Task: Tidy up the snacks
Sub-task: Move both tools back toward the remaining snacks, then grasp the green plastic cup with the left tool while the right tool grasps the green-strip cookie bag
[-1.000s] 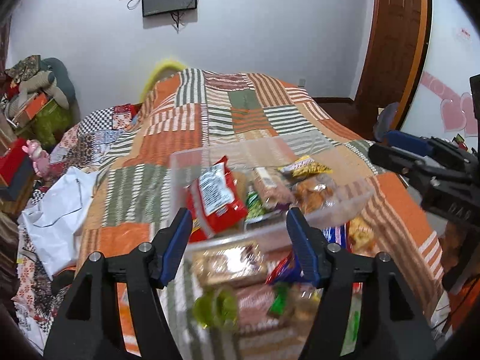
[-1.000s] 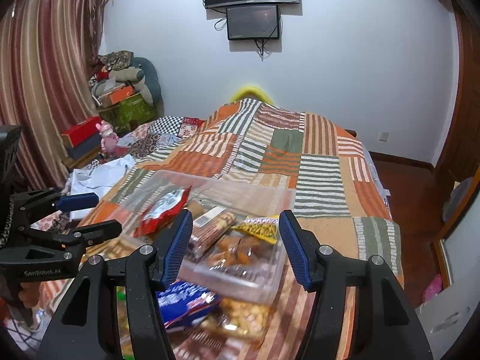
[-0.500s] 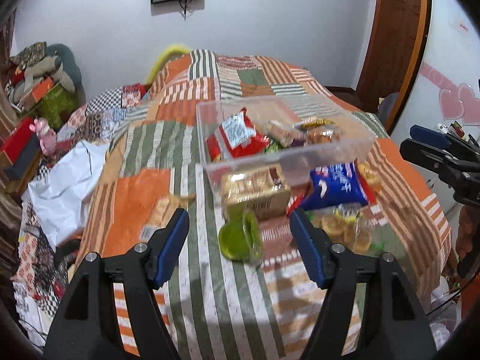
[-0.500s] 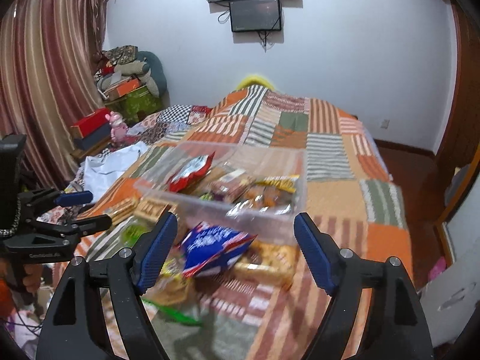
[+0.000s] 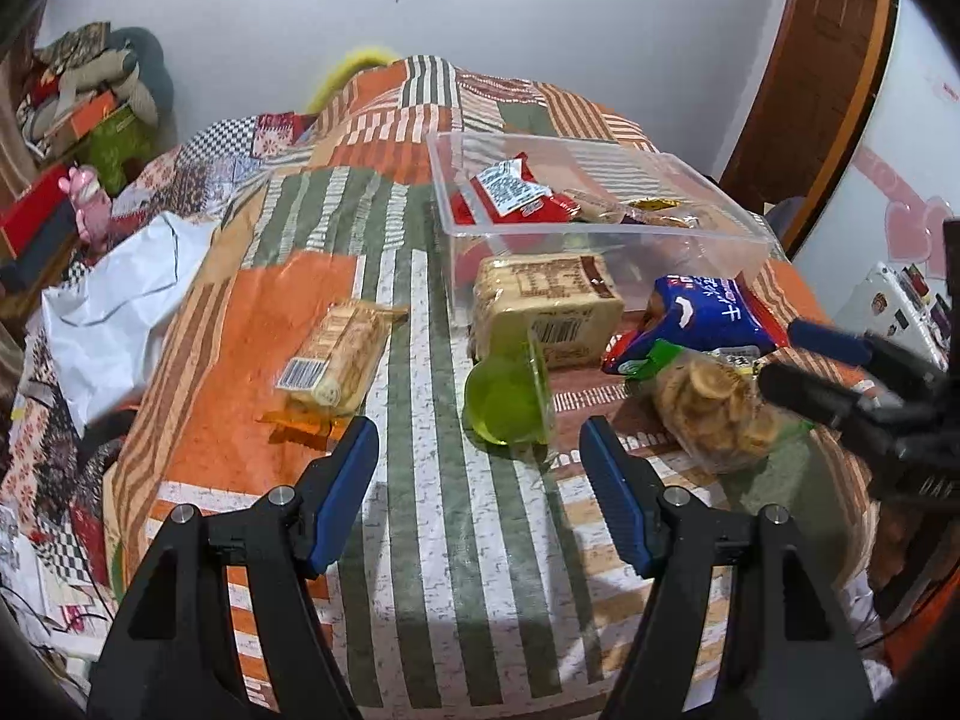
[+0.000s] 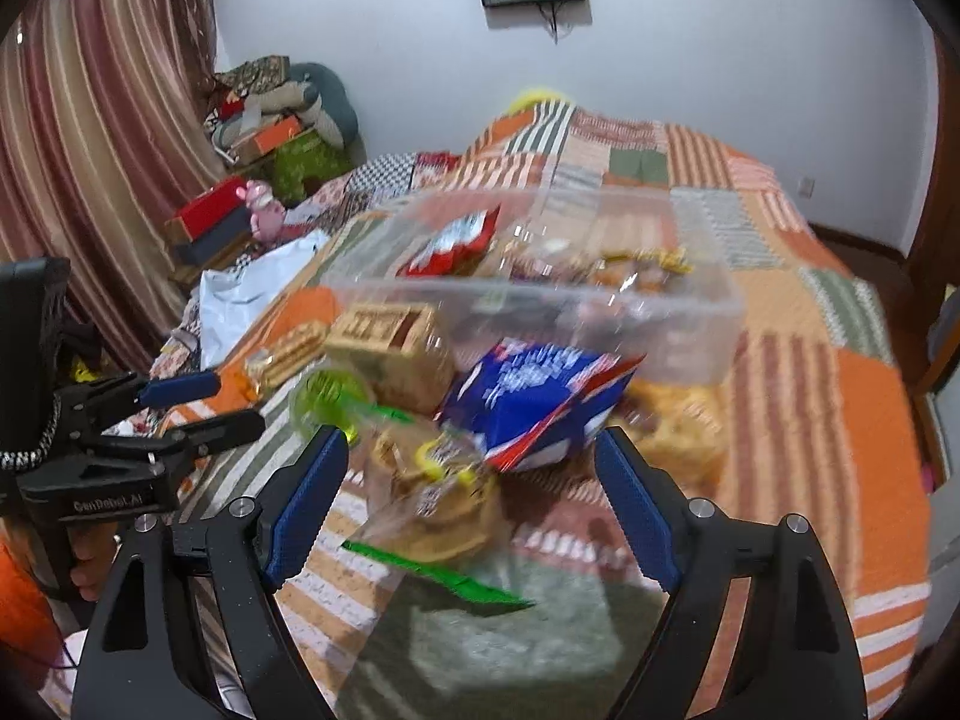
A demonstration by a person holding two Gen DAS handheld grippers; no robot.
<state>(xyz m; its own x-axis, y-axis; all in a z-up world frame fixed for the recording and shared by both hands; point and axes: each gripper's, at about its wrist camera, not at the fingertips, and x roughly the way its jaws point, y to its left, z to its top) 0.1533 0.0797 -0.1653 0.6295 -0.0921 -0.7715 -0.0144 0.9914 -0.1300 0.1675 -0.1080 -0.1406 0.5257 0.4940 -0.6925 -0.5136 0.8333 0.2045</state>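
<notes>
A clear plastic bin (image 5: 708, 246) (image 6: 690, 324) on the patchwork bed holds a red packet (image 5: 510, 195) and other snacks. In front of it lie a brown biscuit pack (image 5: 543, 294), a green jelly cup (image 5: 510, 399) on its side, a blue bag (image 5: 708, 315) (image 6: 534, 396), a clear bag of round crackers (image 5: 714, 402) (image 6: 432, 510), and a wafer pack (image 5: 339, 354) to the left. My left gripper (image 5: 480, 480) is open and empty, just short of the jelly cup. My right gripper (image 6: 474, 498) is open and empty over the cracker bag.
A white plastic bag (image 5: 114, 306) lies at the bed's left edge. Boxes and a pink toy (image 5: 84, 204) sit beyond it. A wooden door (image 5: 822, 60) stands at the right. A curtain (image 6: 90, 120) hangs at the left.
Both grippers have pulled back and tilted down from the bin. The loose snacks in front of the bin have come into view between the fingers. The right view is blurred by motion.
</notes>
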